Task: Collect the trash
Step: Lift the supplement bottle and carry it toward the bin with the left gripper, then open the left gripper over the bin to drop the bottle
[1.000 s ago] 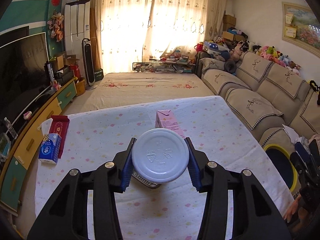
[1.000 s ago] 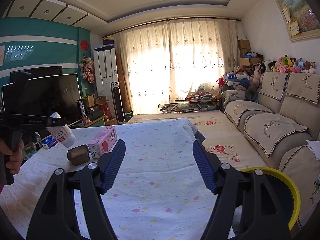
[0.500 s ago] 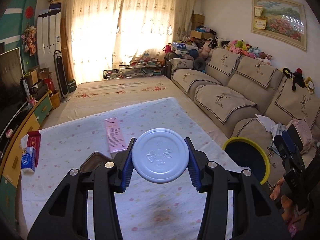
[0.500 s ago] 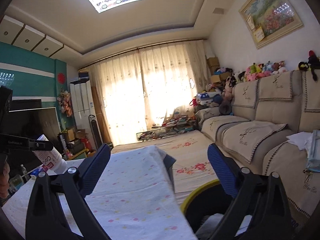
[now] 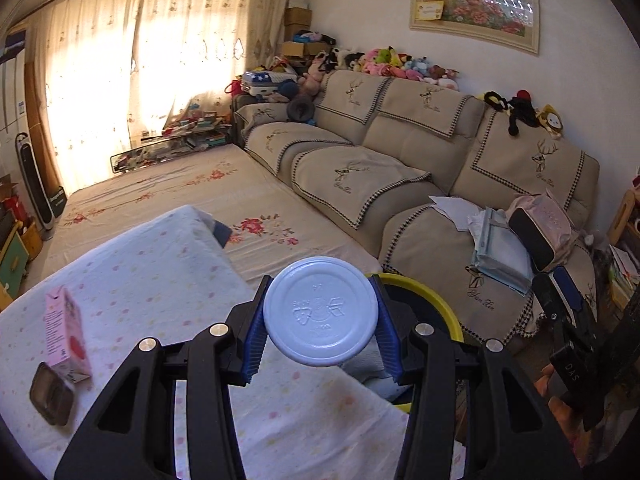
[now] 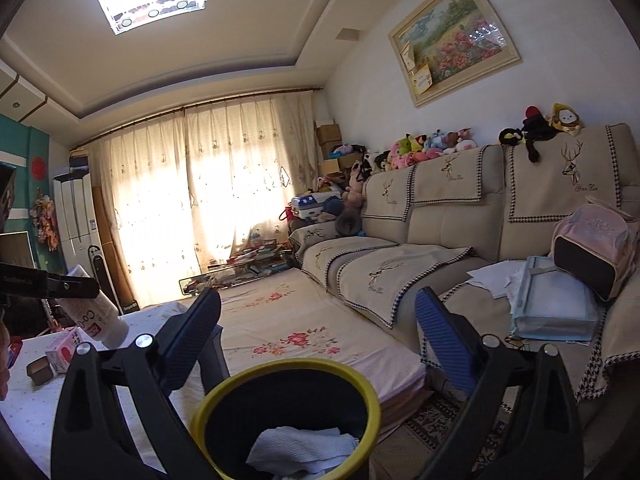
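left claw point(image 5: 320, 318) clamps a white bottle point(image 5: 320, 311); right claw point(image 6: 318, 332) gapes wide, empty, over the yellow-rimmed bin point(image 6: 362, 400)

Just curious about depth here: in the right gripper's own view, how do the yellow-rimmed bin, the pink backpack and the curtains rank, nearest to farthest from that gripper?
1. Yellow-rimmed bin, just below the open right gripper.
2. Pink backpack, on the sofa at right.
3. Curtains, across the room.

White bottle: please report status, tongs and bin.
Left tongs shut on white bottle. Right tongs open, empty. Yellow-rimmed bin beyond table edge, path clear.
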Demonstrator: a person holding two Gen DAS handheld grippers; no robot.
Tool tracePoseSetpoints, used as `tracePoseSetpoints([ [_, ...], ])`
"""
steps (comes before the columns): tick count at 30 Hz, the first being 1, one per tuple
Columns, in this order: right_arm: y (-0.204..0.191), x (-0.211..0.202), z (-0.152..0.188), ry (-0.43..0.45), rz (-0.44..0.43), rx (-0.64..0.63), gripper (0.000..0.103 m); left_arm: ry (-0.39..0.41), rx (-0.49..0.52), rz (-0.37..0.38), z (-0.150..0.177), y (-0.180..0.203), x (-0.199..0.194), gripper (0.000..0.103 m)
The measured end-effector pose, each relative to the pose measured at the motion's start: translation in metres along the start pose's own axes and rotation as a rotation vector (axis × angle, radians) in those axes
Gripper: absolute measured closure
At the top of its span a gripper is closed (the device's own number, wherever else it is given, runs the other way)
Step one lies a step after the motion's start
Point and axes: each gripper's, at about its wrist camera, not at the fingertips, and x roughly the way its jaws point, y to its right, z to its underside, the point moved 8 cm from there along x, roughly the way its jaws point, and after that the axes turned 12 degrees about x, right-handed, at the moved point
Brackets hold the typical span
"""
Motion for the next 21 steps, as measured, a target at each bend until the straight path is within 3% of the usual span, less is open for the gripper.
tracePoseSetpoints([
  [6,0.028,0.004,0.0,-0.001,0.04,0.018,0.01,-0.092,0.025,0.066,-0.002,0.041,0.077,0.056],
  [12,0.039,0.007,0.002,-0.004,0.059,0.028,0.01,-0.176,0.046,0.096,0.019,0.063,0.139,0.055],
  [14,0.042,0.008,0.001,-0.003,0.062,0.033,0.01,-0.19,0.054,0.087,0.025,0.065,0.148,0.04],
  [21,0.041,0.009,0.002,-0.007,0.06,0.033,0.01,-0.156,0.031,0.073,0.031,0.055,0.133,0.036],
])
